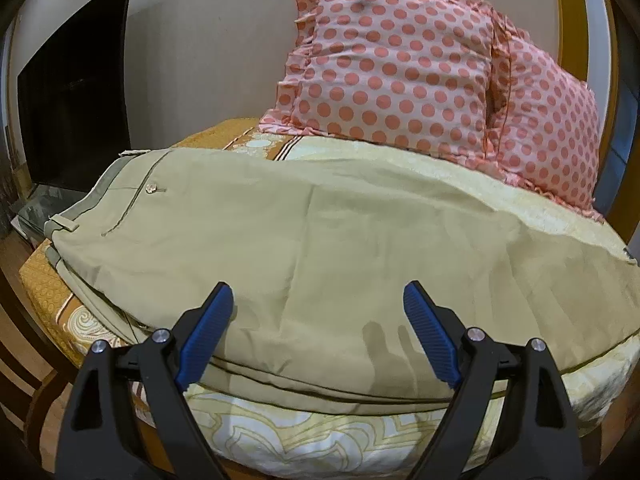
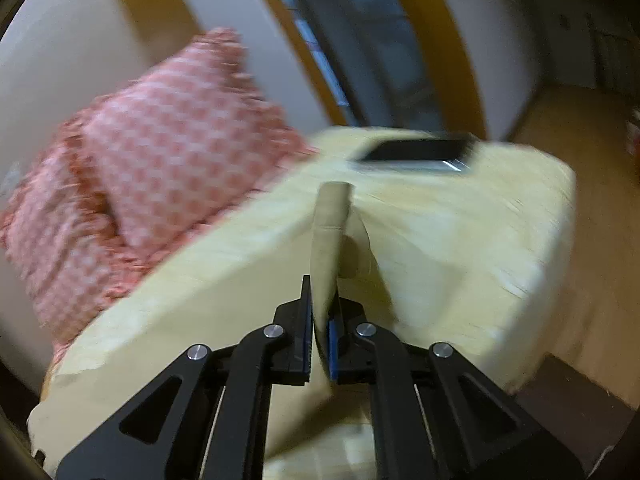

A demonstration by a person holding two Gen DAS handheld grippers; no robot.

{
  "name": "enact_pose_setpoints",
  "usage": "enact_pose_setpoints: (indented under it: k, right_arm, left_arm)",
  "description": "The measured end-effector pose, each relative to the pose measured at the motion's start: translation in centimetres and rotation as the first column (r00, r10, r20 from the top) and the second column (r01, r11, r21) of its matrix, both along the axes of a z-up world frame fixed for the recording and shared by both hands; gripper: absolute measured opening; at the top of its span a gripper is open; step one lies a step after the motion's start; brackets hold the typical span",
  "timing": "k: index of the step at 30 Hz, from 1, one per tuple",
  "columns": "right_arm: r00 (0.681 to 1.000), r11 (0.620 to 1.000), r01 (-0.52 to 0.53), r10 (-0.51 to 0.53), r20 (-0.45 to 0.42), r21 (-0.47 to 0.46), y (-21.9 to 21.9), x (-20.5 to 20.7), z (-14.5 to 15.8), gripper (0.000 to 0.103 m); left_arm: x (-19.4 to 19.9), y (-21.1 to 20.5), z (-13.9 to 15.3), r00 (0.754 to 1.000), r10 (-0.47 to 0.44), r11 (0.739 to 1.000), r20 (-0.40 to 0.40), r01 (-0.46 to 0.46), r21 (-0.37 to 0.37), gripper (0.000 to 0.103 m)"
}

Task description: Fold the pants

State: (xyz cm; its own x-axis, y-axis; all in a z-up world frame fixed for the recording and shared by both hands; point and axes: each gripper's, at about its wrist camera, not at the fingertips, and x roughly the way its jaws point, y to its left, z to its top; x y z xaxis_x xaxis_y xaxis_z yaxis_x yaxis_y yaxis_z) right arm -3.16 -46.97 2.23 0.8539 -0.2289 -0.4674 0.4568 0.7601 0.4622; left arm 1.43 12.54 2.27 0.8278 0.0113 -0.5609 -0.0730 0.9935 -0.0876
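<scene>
Khaki pants [image 1: 320,232] lie flat across the bed, waistband with a button at the left, legs running off to the right. My left gripper [image 1: 318,296] is open, its blue pads [image 1: 428,332] spread just above the near edge of the pants, holding nothing. In the blurred right wrist view my right gripper [image 2: 320,312] is shut on a lifted end of the khaki pants fabric [image 2: 330,236], which stands up between the jaws above the bed.
Two pink polka-dot pillows [image 1: 400,80] lean at the head of the bed, also in the right wrist view [image 2: 160,148]. The bed has a yellow patterned sheet [image 1: 280,436]. A dark phone [image 2: 420,152] lies on the bed's far part. A black TV [image 1: 76,92] stands left.
</scene>
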Motion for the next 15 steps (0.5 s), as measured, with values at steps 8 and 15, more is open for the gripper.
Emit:
enact_pose_setpoints:
  k: [8,15]
  right_arm:
    - [0.827,0.830,-0.538,0.553,0.101,-0.147,17.8,7.6,7.8,0.006]
    - [0.360,0.317,-0.927,0.903,-0.234,-0.201,40.7,10.3,3.1,0.007]
  left_arm:
    - [-1.4,2.1,2.4,0.993,0.086,0.996,0.084,-0.083,-0.031,0.087]
    - [-2.8,6.0,2.1,0.976,0.209,0.977,0.061,-0.206,-0.056,0.087]
